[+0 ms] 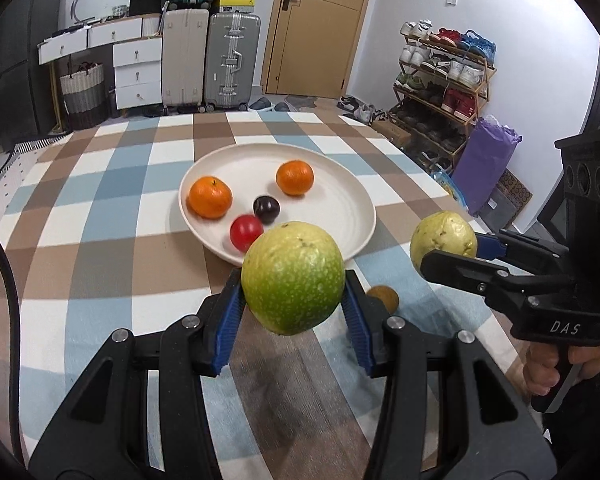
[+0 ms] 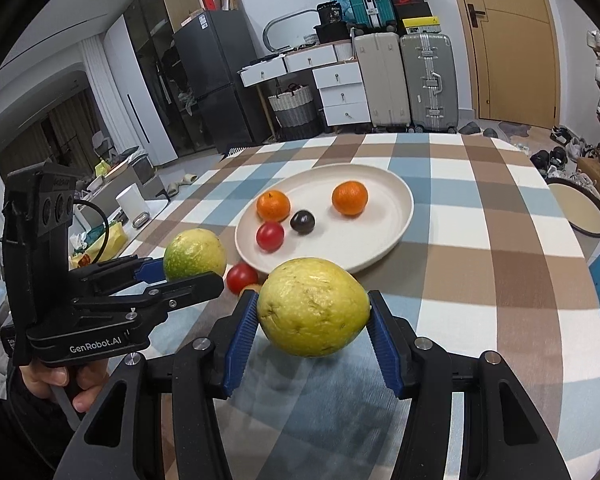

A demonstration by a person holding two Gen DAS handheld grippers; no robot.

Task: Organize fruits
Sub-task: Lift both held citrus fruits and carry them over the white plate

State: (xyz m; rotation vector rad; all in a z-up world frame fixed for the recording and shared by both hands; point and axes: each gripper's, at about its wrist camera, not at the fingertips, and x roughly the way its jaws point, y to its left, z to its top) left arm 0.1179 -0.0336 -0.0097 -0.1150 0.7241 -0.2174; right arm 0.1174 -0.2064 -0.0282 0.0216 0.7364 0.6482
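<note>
The left gripper (image 1: 294, 300) is clamped on a green guava (image 1: 293, 277), round, speckled with pale dots and a few dark spots, its blue pads (image 1: 230, 322) pressed to both sides so the fruit hangs above the checked tablecloth (image 1: 100, 264). The right gripper (image 2: 314, 328) pinches a yellower guava (image 2: 313, 307), more egg-shaped, with brown scuffs and a dimpled skin, also lifted off the cloth. Both fruits sit just short of the near rim of a cream plate (image 1: 340, 200), which lies near the middle of the table. On the plate are two oranges (image 1: 211, 197) (image 1: 295, 177), well apart, with a dark plum (image 1: 266, 209) between them and a red tomato (image 1: 246, 233) just beside the plum. Off the plate, a second red tomato (image 2: 242, 277) rests on the cloth close to the rim, and a small brown fruit (image 1: 384, 298) lies on the cloth behind the left gripper's right finger. Writing reads "DAS" on the right gripper's body in the left wrist view, and "GenRobot.AI" on the left gripper's body in the right wrist view. The right half of the plate is bare, and the cloth lies open to the far and side edges of the table.
</note>
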